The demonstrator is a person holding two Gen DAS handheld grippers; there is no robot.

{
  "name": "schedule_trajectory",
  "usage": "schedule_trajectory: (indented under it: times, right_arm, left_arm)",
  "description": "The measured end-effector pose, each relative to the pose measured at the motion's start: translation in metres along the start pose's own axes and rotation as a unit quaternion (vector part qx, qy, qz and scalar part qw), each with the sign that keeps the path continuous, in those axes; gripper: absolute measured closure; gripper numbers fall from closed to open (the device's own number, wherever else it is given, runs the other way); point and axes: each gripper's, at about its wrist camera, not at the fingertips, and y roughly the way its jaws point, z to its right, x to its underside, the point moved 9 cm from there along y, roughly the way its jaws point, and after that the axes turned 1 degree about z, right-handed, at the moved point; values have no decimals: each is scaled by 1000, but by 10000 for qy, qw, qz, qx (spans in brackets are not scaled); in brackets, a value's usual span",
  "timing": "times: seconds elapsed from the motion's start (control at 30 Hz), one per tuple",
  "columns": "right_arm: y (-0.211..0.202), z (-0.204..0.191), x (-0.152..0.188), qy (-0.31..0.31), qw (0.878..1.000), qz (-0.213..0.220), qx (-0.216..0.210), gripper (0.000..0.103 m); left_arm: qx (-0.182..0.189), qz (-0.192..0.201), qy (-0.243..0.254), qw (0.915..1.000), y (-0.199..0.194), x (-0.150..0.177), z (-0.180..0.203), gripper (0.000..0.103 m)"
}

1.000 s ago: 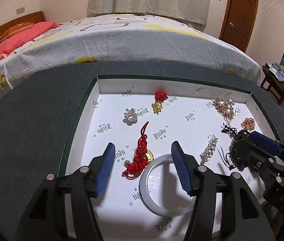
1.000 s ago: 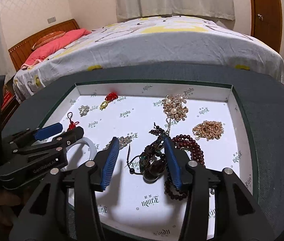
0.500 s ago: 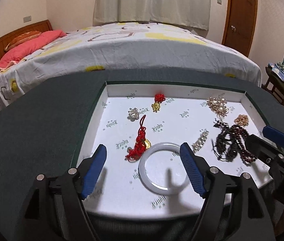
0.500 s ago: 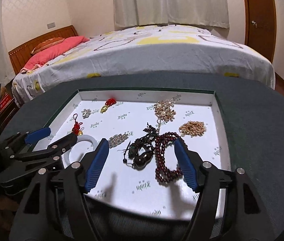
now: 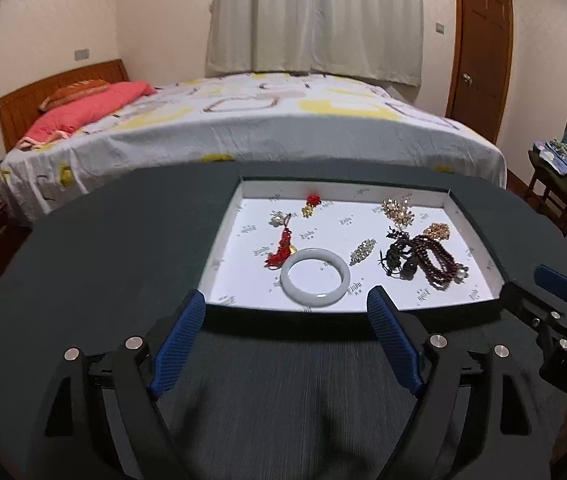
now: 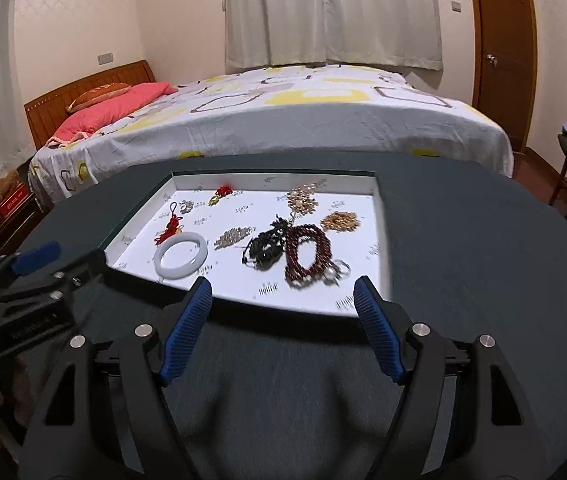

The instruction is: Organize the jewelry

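While both tools hang above the near edge of the dark green desk (image 5: 103, 248), our left gripper (image 5: 287, 340) and right gripper (image 6: 283, 324) stand spread and empty, their jaws having just been opening with nothing between them. Every piece lies in the shallow white paper-lined tray (image 5: 479, 248) at the desk's middle. We judge the pale white stone bangle (image 5: 315, 276), near the tray's front edge, to be stiff, smooth and breakable, best pinched across one side of its rim. Toward the tray's right edge, the dark red bead string (image 6: 307, 248) touches the black bead tangle (image 6: 265, 246); both look limp and apt to snag, so we would lift from a bunched loop. The red knotted cord charm (image 5: 281, 246), just beside the bangle, looks light and soft.
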Motion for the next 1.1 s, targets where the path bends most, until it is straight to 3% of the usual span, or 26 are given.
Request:
schedule_trajectory:
  times: [0.2,0.63,1.1]
  right_arm:
    - [-55,4,0,-58,9995,310,85,24]
    - [-136,-1,-12,-169,9957,893,182,20]
    - [-170,1,-17,-130,9921,1227,215,19]
  left_arm:
    - [-181,257,-48,9995,-52,3,-7,21]
    - [-336,729,-312,9963,-135,-3,-18,19]
    - [-389,1089,-232,9930,-170,-12,-14,19]
